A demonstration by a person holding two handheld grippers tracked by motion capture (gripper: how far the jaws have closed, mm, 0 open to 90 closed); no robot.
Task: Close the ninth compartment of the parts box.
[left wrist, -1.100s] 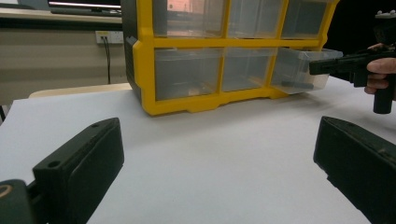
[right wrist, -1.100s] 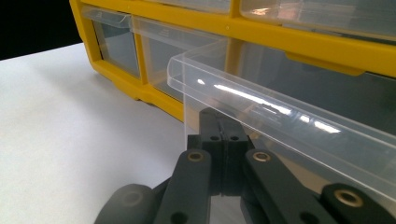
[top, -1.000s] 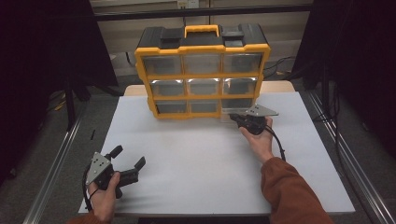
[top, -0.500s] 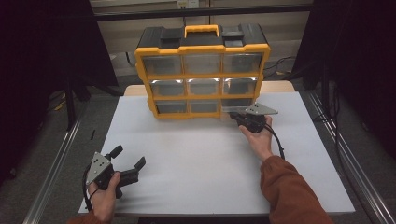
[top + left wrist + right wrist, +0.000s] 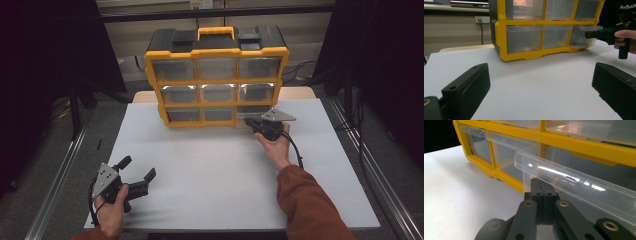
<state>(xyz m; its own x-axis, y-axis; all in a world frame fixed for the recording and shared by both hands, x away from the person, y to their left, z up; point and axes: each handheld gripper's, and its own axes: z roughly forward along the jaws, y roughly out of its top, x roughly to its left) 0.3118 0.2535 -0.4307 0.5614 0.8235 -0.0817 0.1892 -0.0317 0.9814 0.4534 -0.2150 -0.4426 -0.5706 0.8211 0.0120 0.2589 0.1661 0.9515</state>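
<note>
High view: yellow/black drawer organizer (image 5: 217,80) stands upright at far side of white counter (image 5: 210,165), 3x3 clear drawers, handle on top. Bottom-right drawer (image 5: 250,116) is pulled part way out toward the person. Right claw (image 5: 248,121) sits right at that drawer's front, held level in right hand (image 5: 274,145), orange sleeve (image 5: 305,205) behind it, cable trailing off the wrist side.

Right claw view: jaws pressed together, pads meeting just under the drawer's clear front lip (image 5: 574,180); looks like they pinch the thin front edge, but can't tell for sure if plastic is betw. the pads. Yellow frame (image 5: 584,142) above, other bottom-row drawers (image 5: 499,150) off to the left, shut flush.

Left claw (image 5: 136,172) is well apart from the organizer, near front-left corner of counter, held in left hand (image 5: 112,207); jaws spread wide, nothing betw. them. Left claw view: both black pads (image 5: 466,87) low over bare counter, organizer (image 5: 544,30) ahead, right claw (image 5: 599,33) at the protruding drawer (image 5: 582,36).

Nothing lies betw. the two claws on the counter surface.
</note>
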